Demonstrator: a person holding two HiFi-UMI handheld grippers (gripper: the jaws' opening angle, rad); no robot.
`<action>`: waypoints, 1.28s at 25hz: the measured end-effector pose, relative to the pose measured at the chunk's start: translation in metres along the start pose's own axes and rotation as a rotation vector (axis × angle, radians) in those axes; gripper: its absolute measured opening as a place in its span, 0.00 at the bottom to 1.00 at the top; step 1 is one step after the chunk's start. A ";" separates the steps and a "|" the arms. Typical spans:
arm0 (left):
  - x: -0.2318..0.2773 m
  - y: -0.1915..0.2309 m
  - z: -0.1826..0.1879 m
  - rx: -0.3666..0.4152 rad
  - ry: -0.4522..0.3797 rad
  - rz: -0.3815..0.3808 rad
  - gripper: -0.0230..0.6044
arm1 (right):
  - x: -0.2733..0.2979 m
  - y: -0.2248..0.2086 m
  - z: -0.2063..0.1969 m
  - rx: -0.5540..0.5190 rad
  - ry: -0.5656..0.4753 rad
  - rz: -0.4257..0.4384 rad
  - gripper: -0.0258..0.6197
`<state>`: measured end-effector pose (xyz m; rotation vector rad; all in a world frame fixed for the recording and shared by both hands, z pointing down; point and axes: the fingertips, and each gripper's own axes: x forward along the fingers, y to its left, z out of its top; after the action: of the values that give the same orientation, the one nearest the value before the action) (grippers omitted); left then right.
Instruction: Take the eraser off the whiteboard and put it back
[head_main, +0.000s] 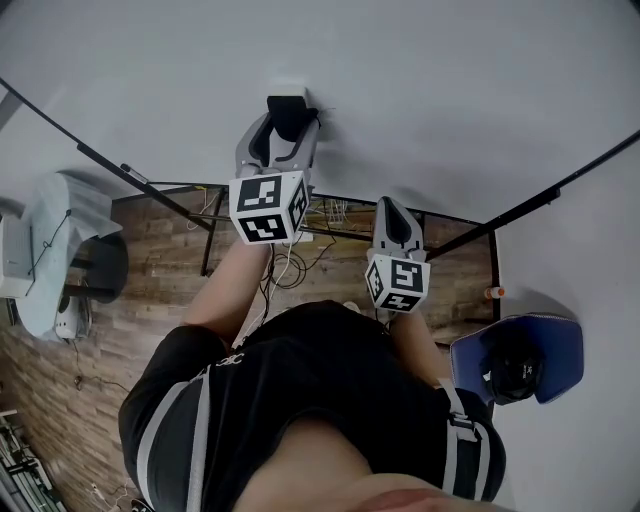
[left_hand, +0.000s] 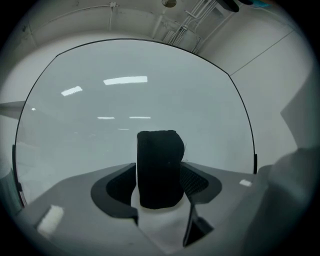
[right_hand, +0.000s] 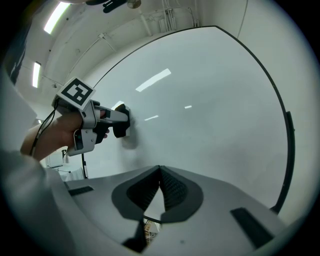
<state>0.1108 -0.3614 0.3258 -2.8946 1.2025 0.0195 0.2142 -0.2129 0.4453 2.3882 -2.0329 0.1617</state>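
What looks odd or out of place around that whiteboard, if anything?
Nothing stands out. The black eraser rests against the whiteboard, between the open jaws of the left gripper. The right gripper is shut and empty. The board looks clean and unmarked.

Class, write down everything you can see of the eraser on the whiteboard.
The eraser is a black block with rounded corners and a knitted, fabric-like surface. It stands upright against the whiteboard, between the fingers of the left gripper, which look spread rather than squeezing it. In the head view, a white part seems to show at its top.
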 end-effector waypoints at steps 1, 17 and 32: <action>0.001 0.001 0.000 0.001 0.002 0.008 0.47 | -0.001 -0.001 0.000 0.000 0.001 -0.003 0.05; 0.001 0.002 0.000 -0.021 -0.004 0.025 0.41 | -0.003 -0.005 -0.004 -0.001 0.022 0.009 0.05; -0.051 0.052 -0.014 -0.052 -0.030 0.133 0.41 | 0.022 0.032 -0.005 -0.014 0.029 0.110 0.05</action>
<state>0.0380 -0.3616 0.3409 -2.8404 1.4083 0.0959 0.1859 -0.2391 0.4494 2.2537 -2.1455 0.1807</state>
